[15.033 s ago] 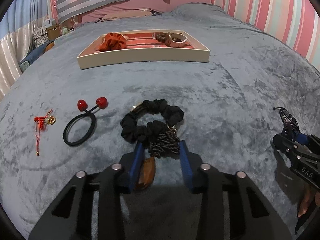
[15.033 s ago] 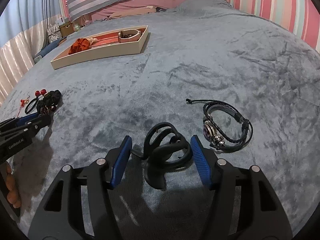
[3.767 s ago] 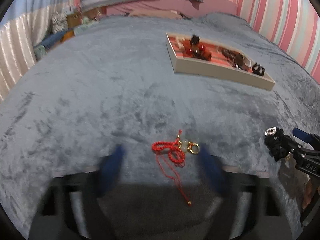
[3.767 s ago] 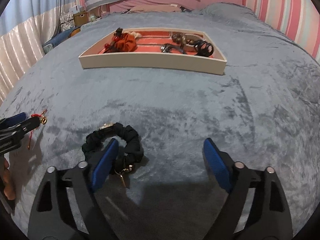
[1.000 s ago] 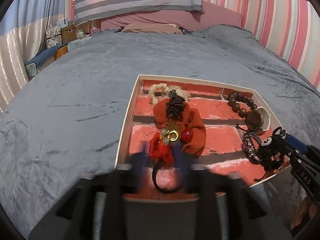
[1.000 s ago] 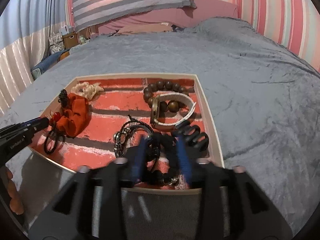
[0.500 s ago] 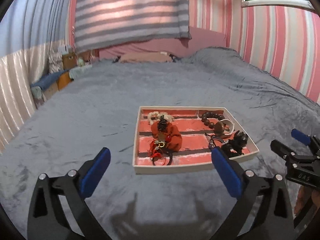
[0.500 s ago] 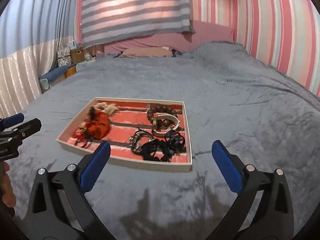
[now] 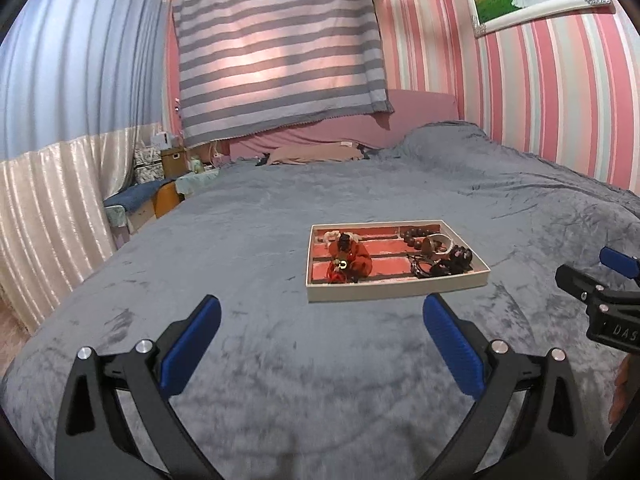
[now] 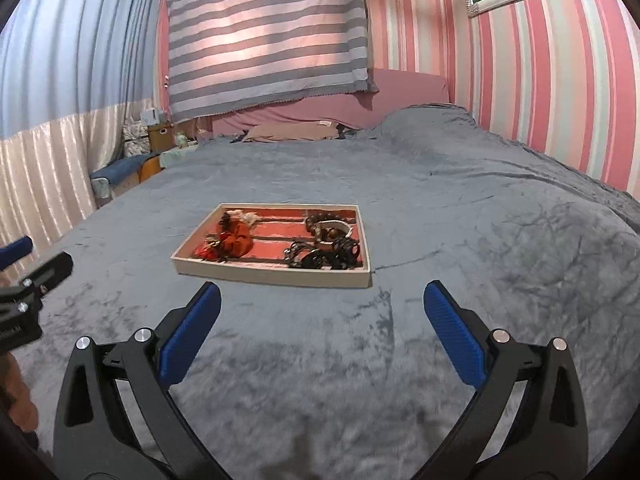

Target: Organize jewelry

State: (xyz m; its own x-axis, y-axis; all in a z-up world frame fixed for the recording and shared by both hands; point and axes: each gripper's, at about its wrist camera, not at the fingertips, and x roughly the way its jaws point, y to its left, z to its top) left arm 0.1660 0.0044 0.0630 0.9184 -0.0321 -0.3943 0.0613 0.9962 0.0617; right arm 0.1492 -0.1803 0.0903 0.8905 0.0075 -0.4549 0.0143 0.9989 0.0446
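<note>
The tray (image 9: 396,290) lay flat on the grey blanket (image 9: 280,360) of the bed, ahead of both my tools and apart from them. Its floor was striped red, and all the jewelry sat inside it. At the left end an orange scrunchie (image 9: 358,260) lay with a small red cord charm and gold ring (image 9: 339,267) against its near side and a pale piece just beyond it. At the right end were brown wooden beads (image 9: 414,236), a white bracelet (image 9: 442,244), and nearer, a tangle of black pieces (image 10: 324,256) that I could not tell apart.

My left tool (image 9: 320,332) hung over bare blanket with its blue pads spread to their widest and nothing between them; its jaws had just been opening. My right tool (image 10: 322,320) was the same: spread fully, gripping nothing, its jaws having just been opening too. It showed at the right edge of the left view, and the left tool at the left edge of the right view.

Beyond the bed hung a grey-and-white striped curtain (image 9: 276,48), with pink striped wall (image 9: 540,100) to the right.
</note>
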